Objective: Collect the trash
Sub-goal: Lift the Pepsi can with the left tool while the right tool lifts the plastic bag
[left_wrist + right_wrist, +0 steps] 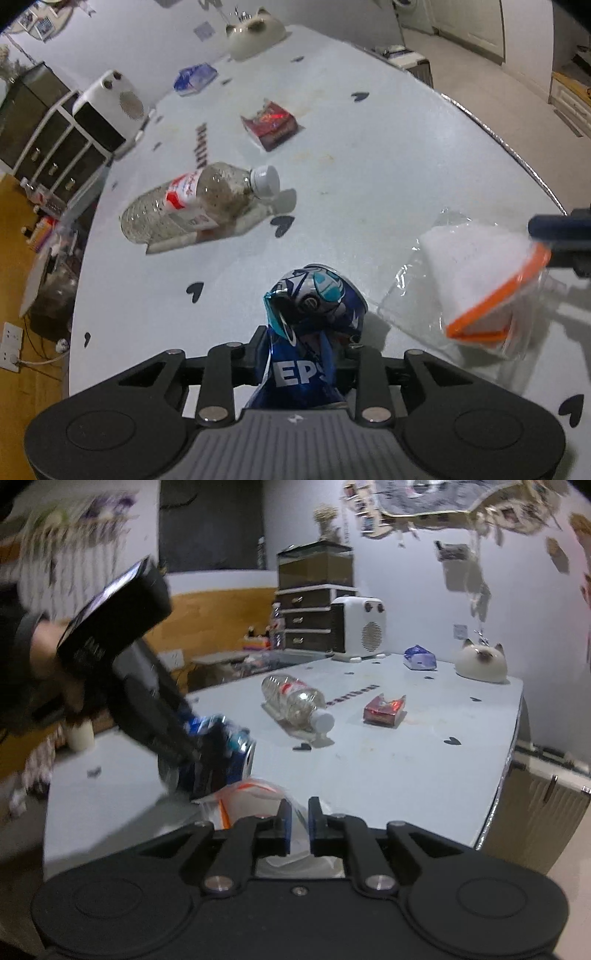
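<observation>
My left gripper (301,354) is shut on a crushed blue Pepsi can (314,314) and holds it above the white table (369,184). The can also shows in the right wrist view (218,753), just left of a clear plastic bag with an orange zip edge (251,797). My right gripper (299,827) is shut on that bag (476,284) and holds its mouth up at the table's near right. A clear plastic bottle (199,199) lies on its side mid-table. A red packet (271,123) lies beyond it.
A blue tissue pack (194,79), a cat-shaped ceramic jar (253,35) and a white heater (107,107) stand at the table's far side. A dark drawer unit (314,616) stands past the table. A beige suitcase (535,812) stands by the right edge.
</observation>
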